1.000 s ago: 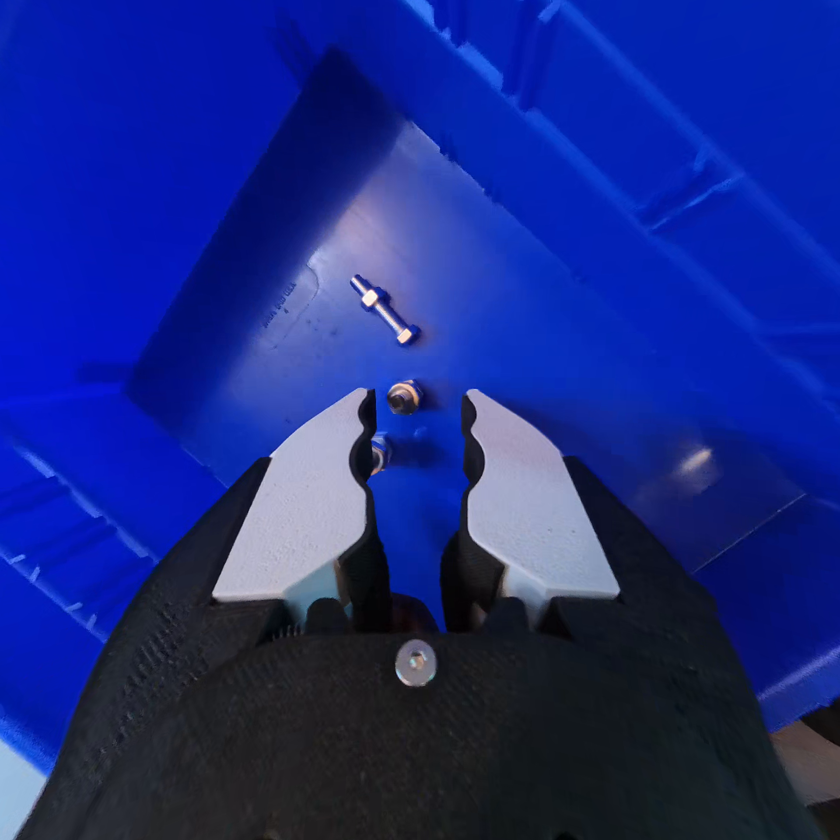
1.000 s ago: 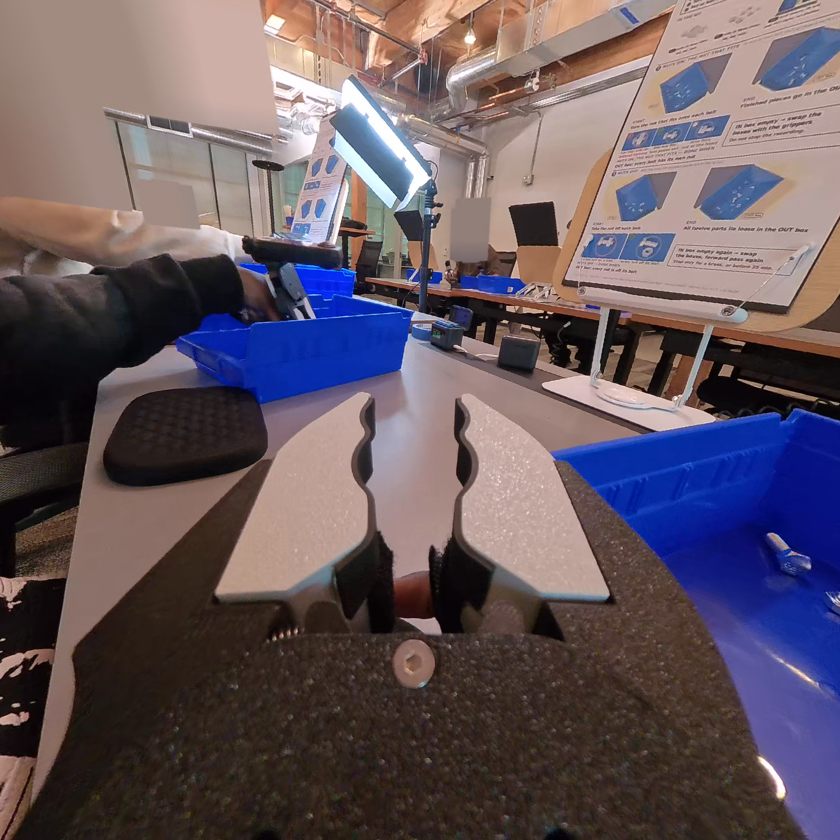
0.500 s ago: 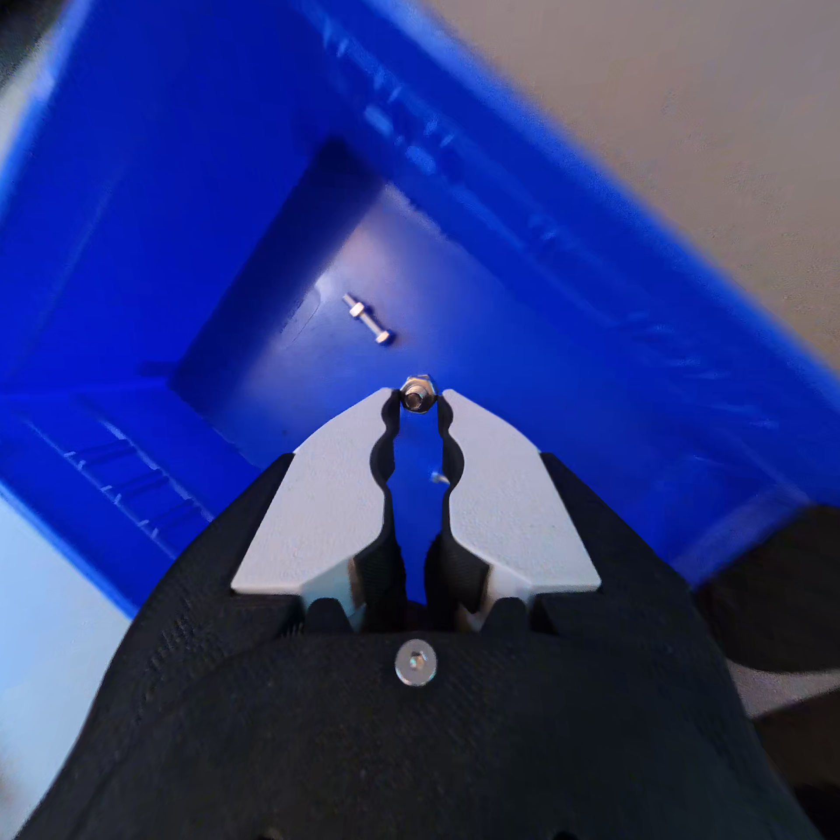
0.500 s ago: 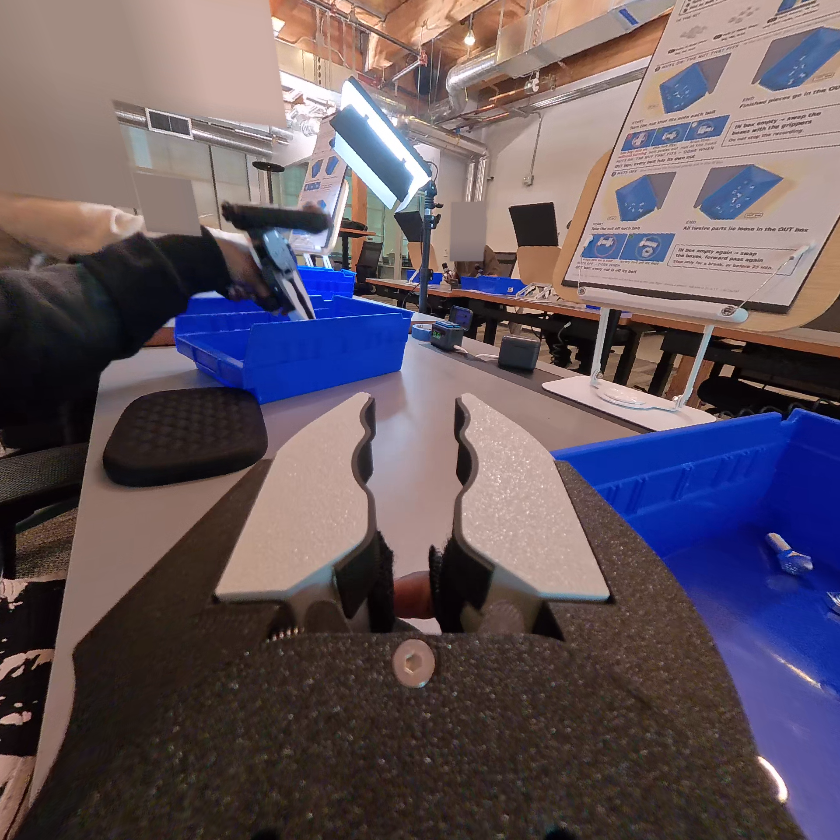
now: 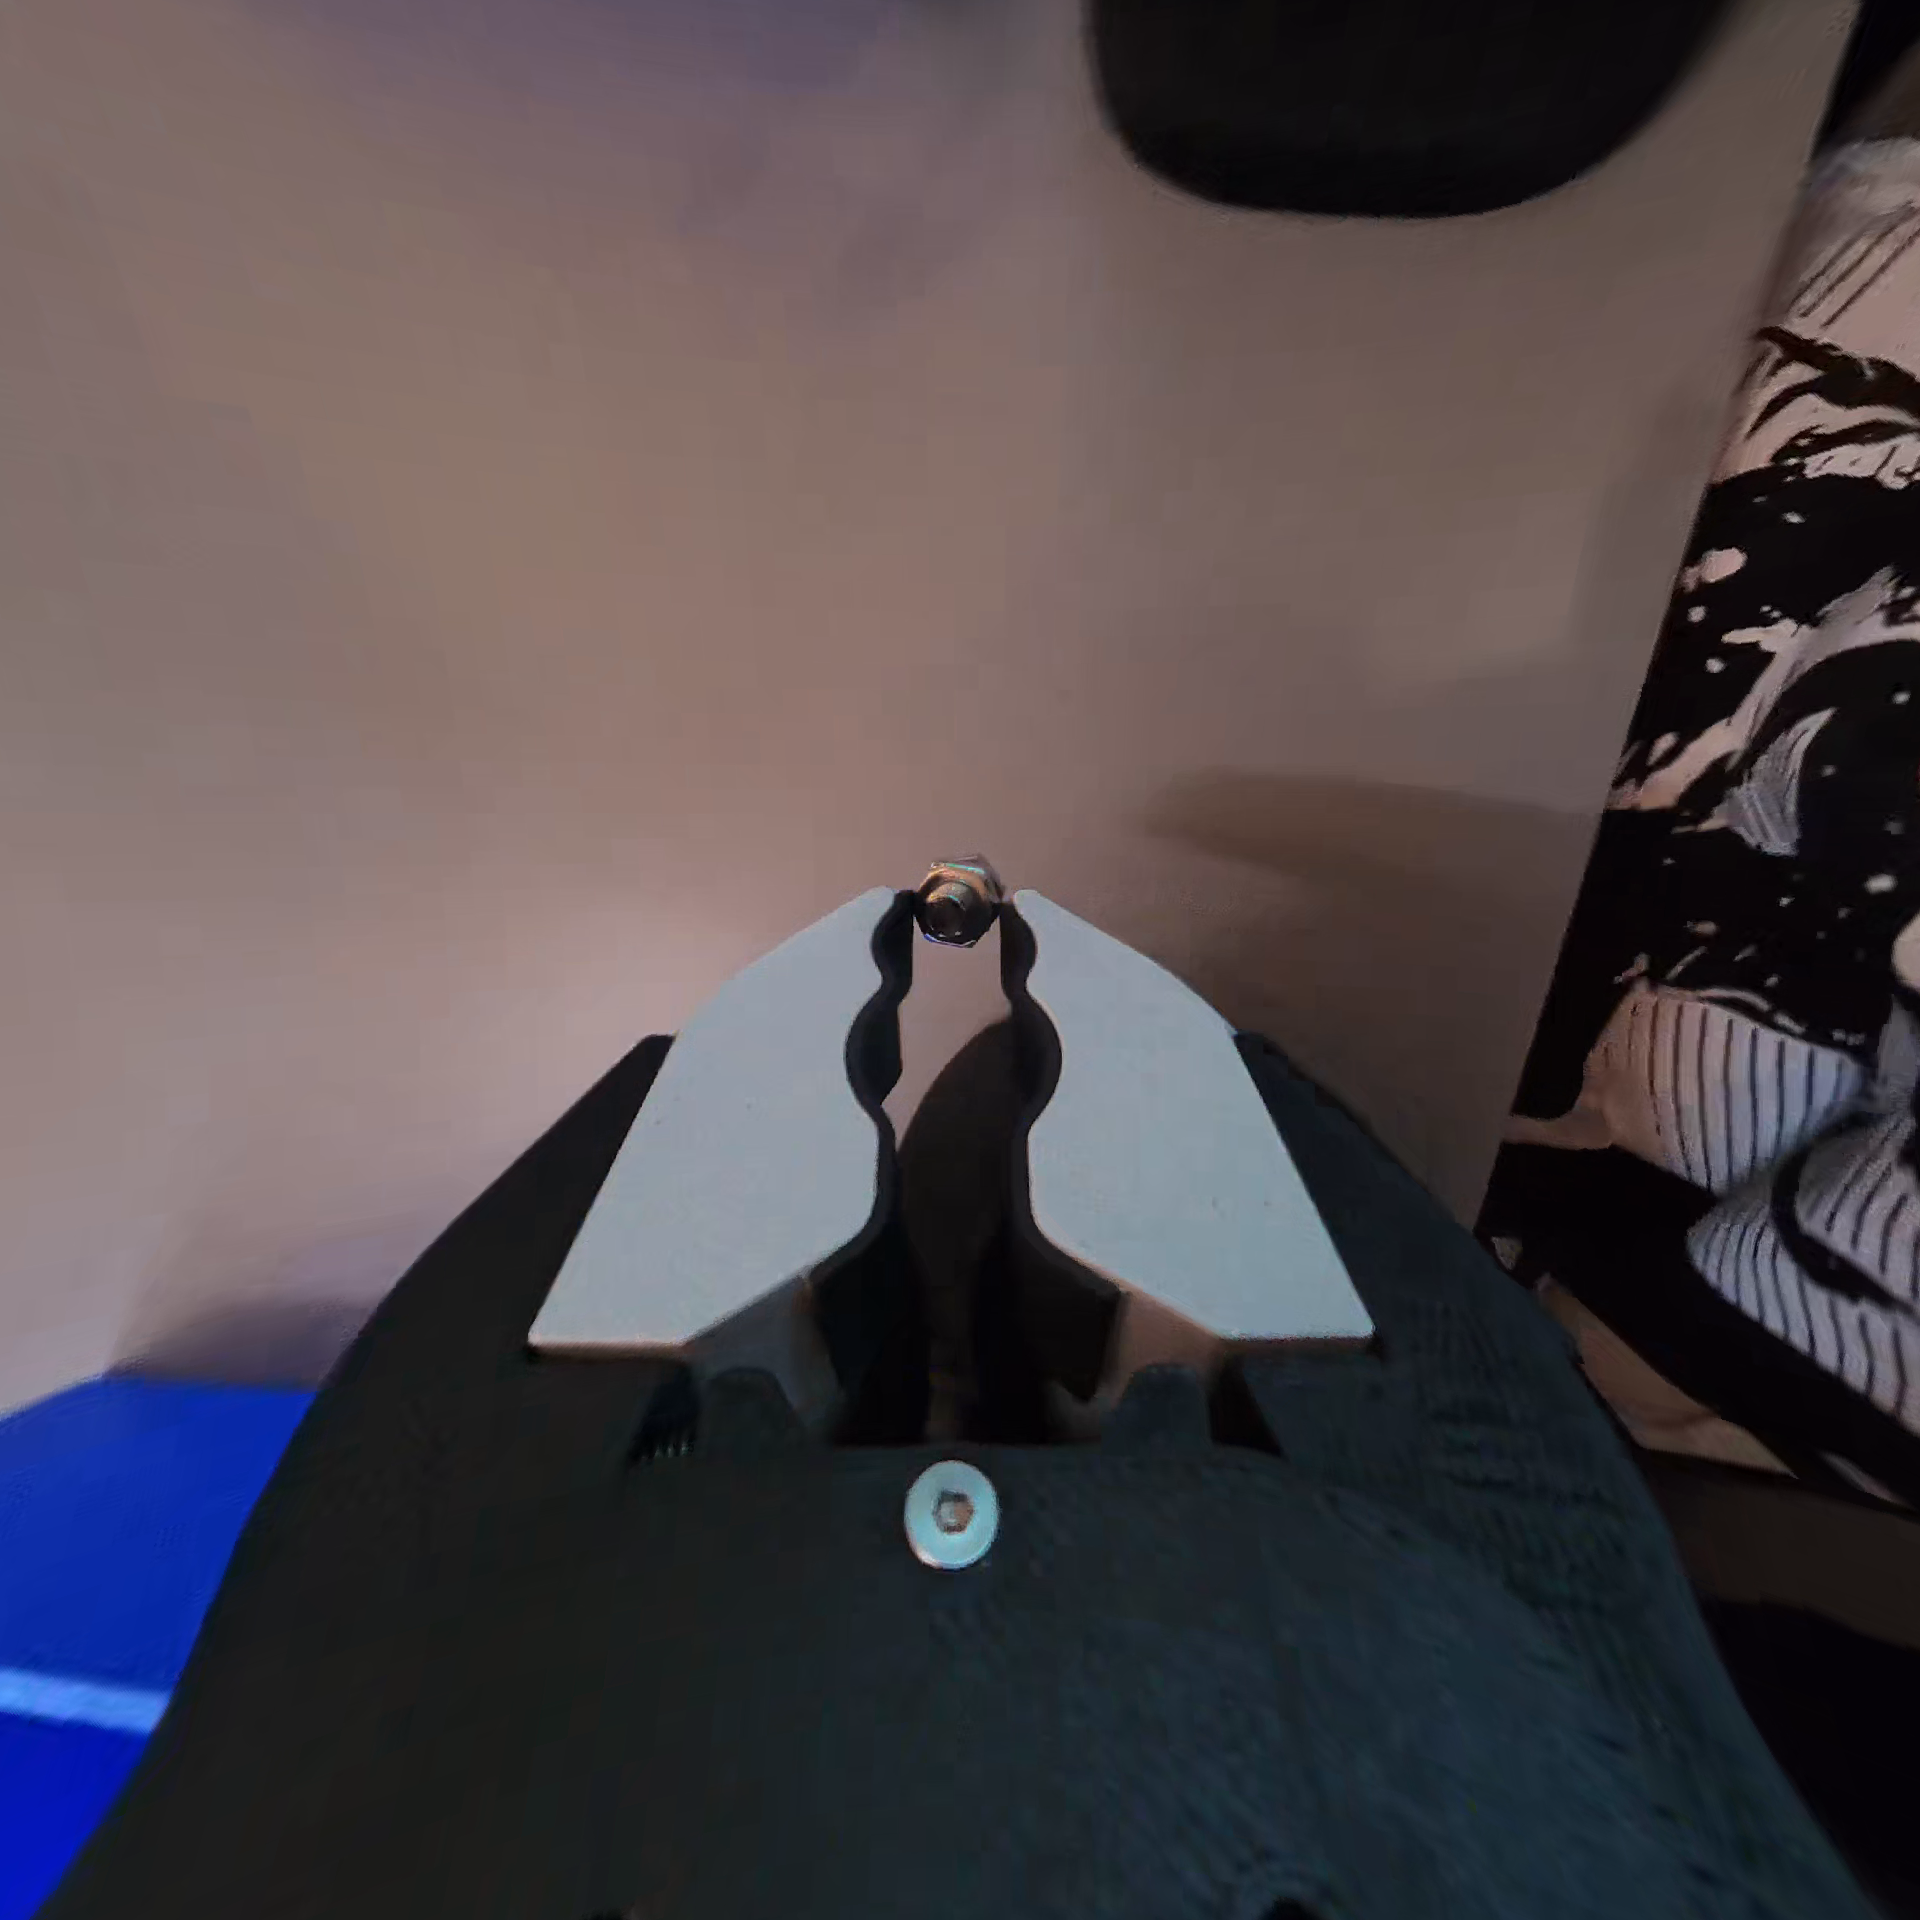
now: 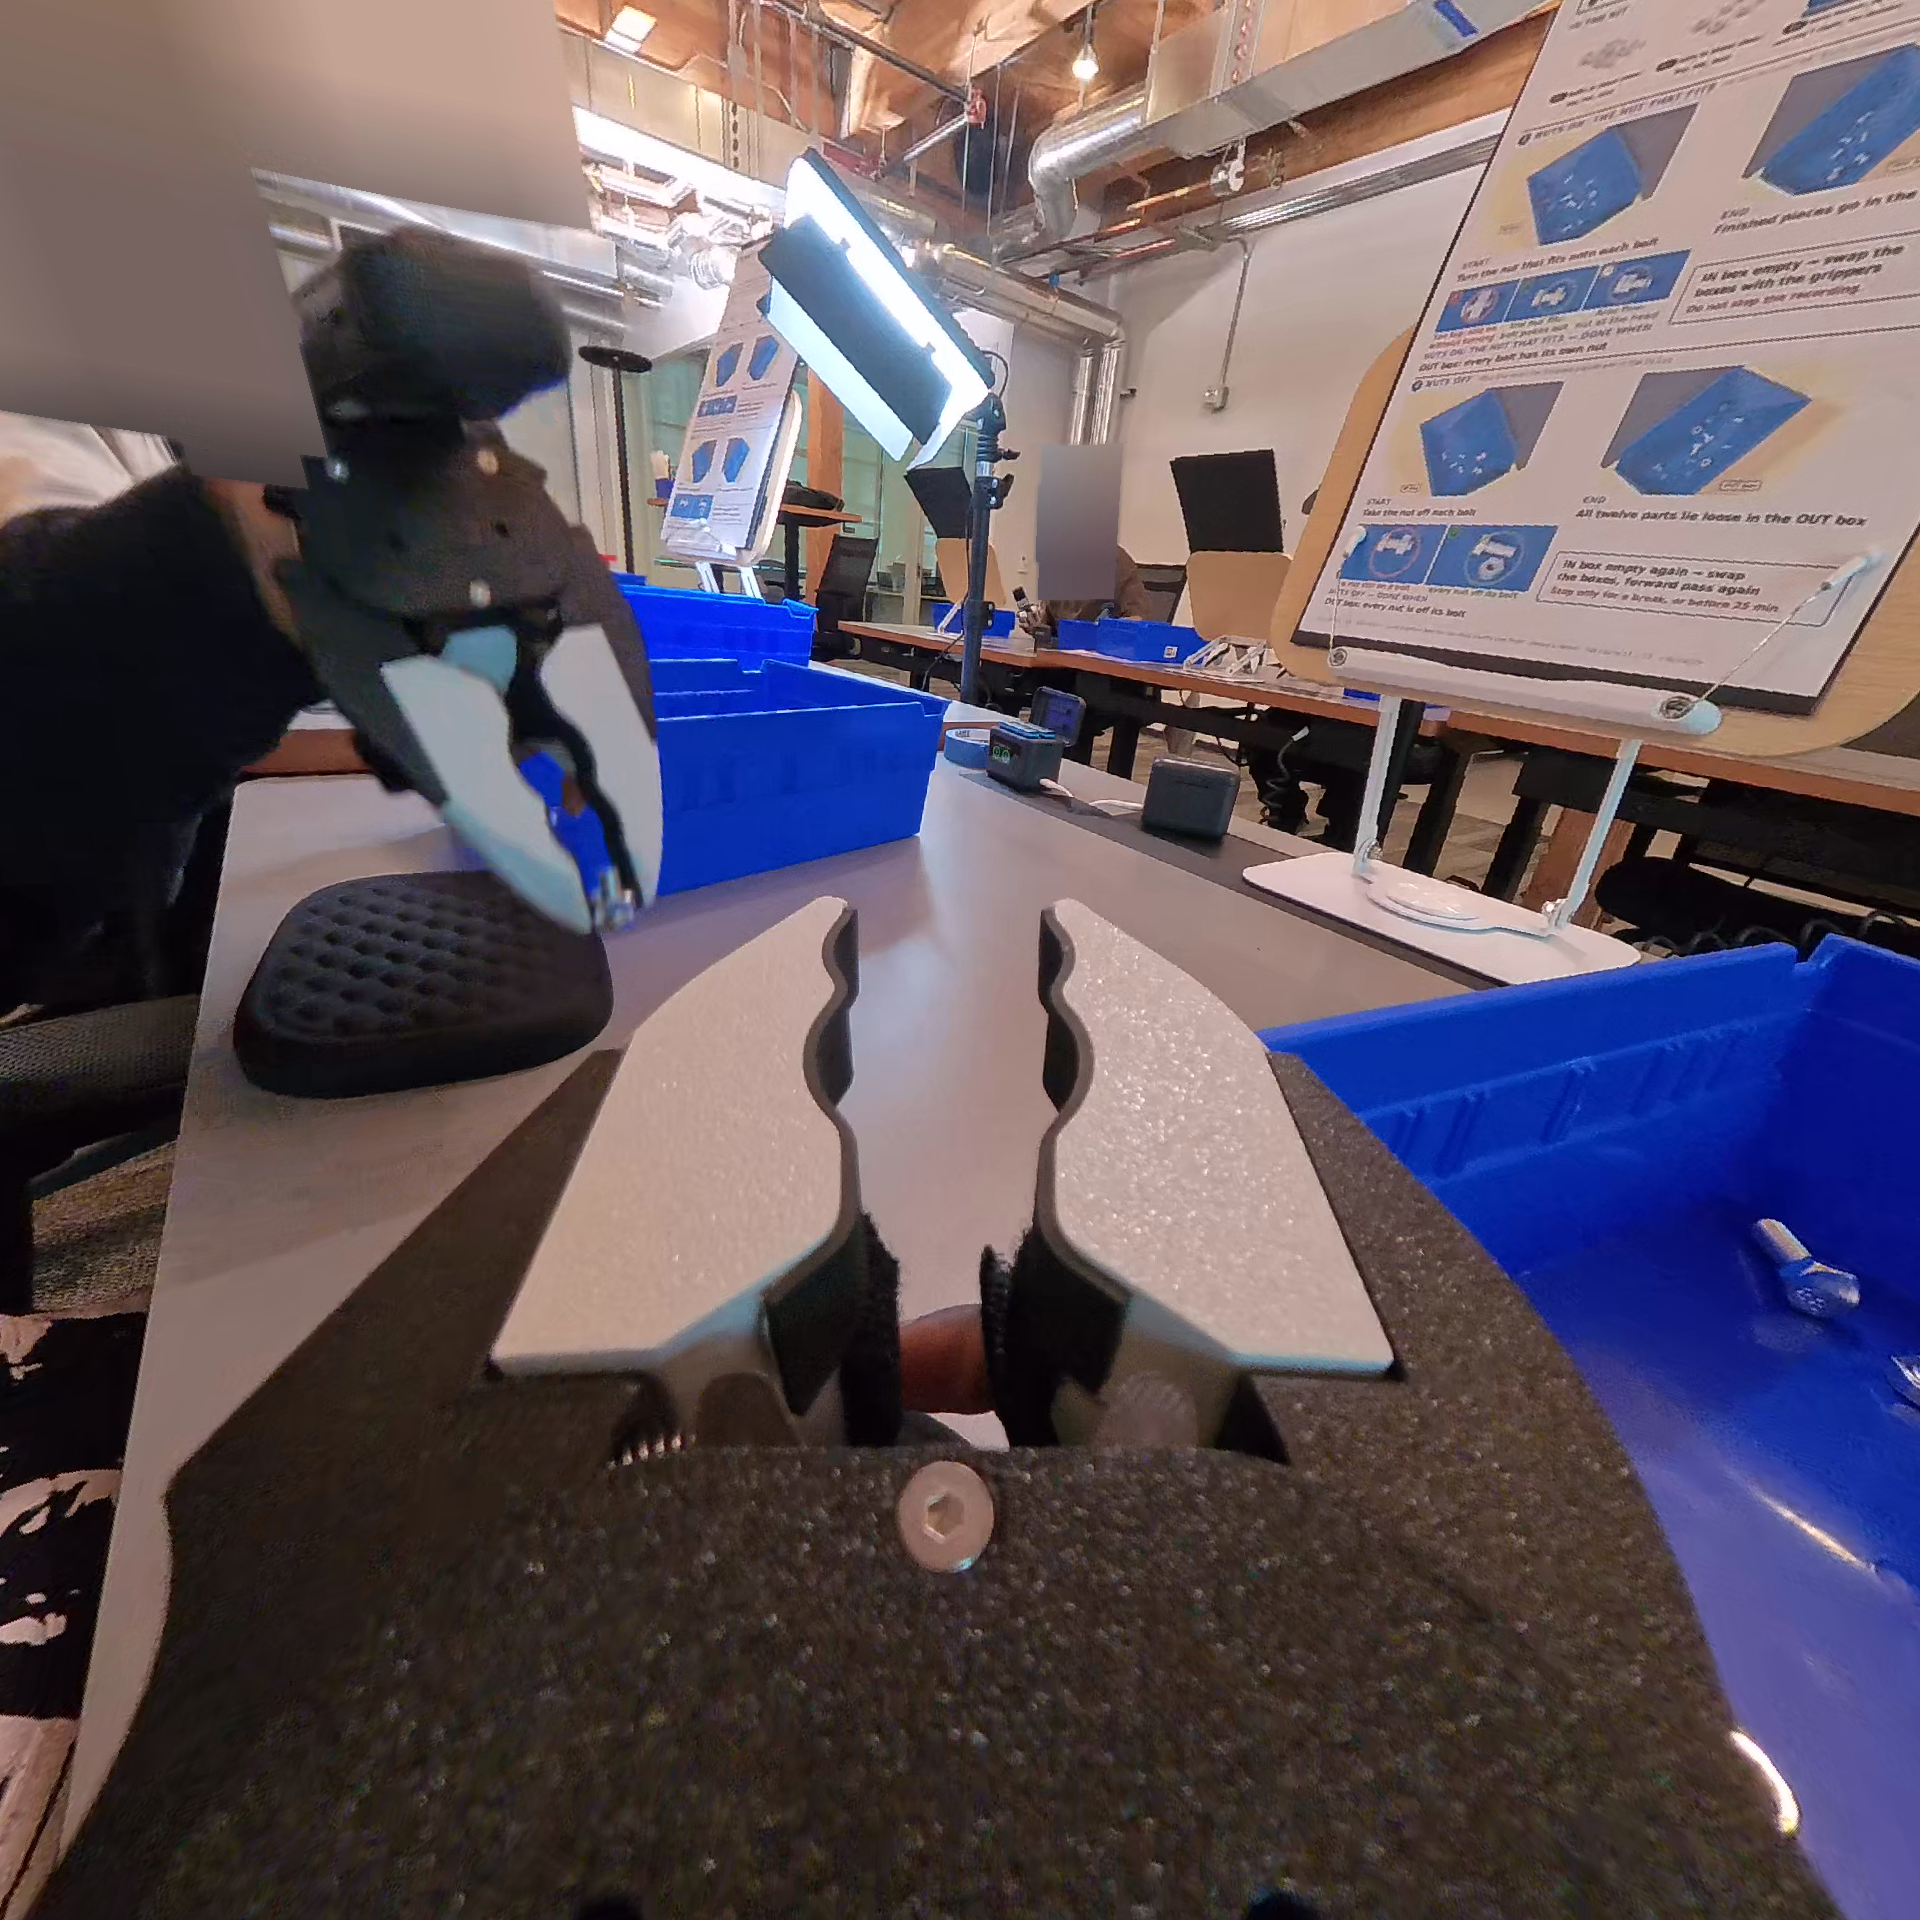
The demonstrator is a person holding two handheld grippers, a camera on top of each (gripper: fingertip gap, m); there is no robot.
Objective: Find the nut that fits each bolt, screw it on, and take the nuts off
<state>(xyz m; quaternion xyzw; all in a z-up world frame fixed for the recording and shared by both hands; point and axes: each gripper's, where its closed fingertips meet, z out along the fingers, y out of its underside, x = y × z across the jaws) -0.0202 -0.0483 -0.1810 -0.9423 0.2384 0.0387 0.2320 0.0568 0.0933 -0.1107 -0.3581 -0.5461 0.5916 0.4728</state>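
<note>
Pinching a small bolt with its nut (image 5: 954,914) at their very tips above the desk (image 5: 520,623), the left gripper (image 5: 956,920) jaws risk dropping it; the right gripper (image 6: 948,935) jaws stand wide, empty.

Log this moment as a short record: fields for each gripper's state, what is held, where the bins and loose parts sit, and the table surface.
left gripper: closed at its tips on a small silver bolt with a nut on it, held above the grey table
right gripper: open, nothing between its fingers
far blue bin: on the table behind the left gripper
near blue bin: at the right gripper's right, with a loose bolt inside
black pad: on the table, below the left gripper
instruction board: upright on a white stand
</note>
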